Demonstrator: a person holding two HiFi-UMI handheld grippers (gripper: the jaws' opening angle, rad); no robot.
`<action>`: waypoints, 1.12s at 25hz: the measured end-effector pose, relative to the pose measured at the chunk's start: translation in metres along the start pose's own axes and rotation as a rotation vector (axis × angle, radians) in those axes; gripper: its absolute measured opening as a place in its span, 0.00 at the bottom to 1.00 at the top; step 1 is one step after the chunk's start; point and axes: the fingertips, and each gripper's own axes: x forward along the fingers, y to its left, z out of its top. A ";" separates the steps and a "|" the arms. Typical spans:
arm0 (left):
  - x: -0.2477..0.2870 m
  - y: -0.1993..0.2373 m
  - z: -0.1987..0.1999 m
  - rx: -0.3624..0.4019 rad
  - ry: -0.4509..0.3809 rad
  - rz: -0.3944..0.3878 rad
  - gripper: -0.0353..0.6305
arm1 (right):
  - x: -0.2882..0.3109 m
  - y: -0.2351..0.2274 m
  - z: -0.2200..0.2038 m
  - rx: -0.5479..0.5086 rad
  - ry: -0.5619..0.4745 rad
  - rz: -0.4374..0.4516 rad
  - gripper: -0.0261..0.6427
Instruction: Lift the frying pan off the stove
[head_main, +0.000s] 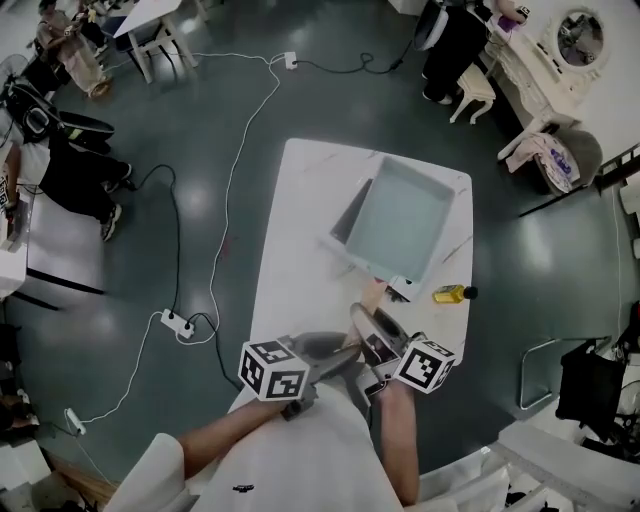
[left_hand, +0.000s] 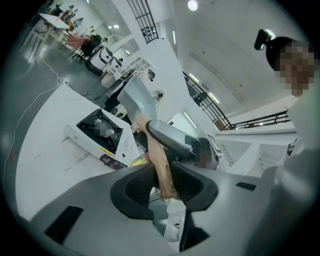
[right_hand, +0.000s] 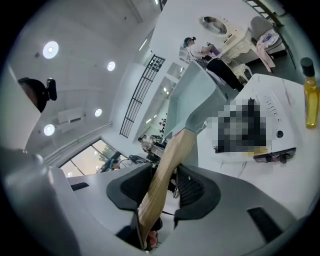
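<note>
The frying pan (head_main: 405, 215) hangs tilted above the stove (left_hand: 97, 131), clear of it. The left gripper (left_hand: 162, 186) and right gripper (right_hand: 167, 187) are both clamped on its wooden handle (right_hand: 165, 175). With the pan's weight far out from the grip, the handle could twist between the pads, and the pan would swing down onto the stove or the yellow bottle (head_main: 452, 293)

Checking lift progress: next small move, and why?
Probably hold it level and swing it aside: the pale grey square frying pan already hangs above the white gas stove, with the left hand-held gripper and right hand-held gripper both clamped on its wooden handle.
</note>
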 end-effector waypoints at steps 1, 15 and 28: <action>-0.003 -0.004 -0.001 0.006 0.002 -0.005 0.21 | -0.002 0.004 -0.001 0.000 -0.006 0.001 0.26; -0.031 -0.039 -0.004 0.094 -0.010 -0.011 0.22 | -0.020 0.049 -0.009 -0.063 -0.057 0.038 0.26; -0.027 -0.042 -0.012 0.091 0.016 -0.027 0.22 | -0.028 0.045 -0.012 -0.049 -0.067 0.009 0.26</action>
